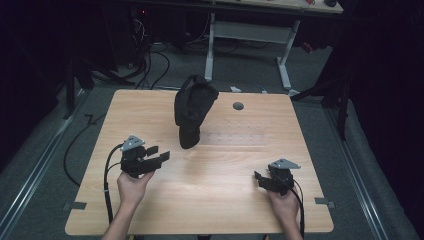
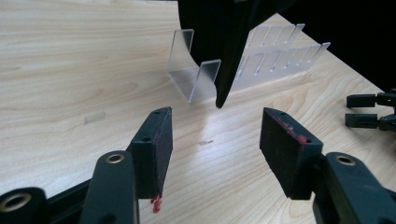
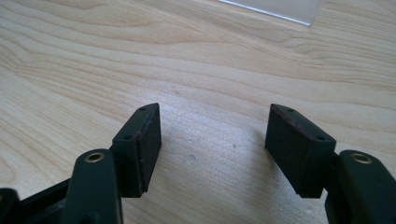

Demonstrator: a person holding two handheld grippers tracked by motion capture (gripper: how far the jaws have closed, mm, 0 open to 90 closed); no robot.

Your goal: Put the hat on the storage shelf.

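Black bag propped upright on clear rack at mid-table, just ahead of left gripper, jaws open, empty. Right gripper farther from bag, likewise open, empty.

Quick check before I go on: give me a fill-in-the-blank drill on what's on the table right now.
1. The black bag sits on a clear ____ rack.
2. The left tongs are ____, nothing between them.
3. The right tongs hover over bare ____ table.
Missing words: plastic; open; wooden
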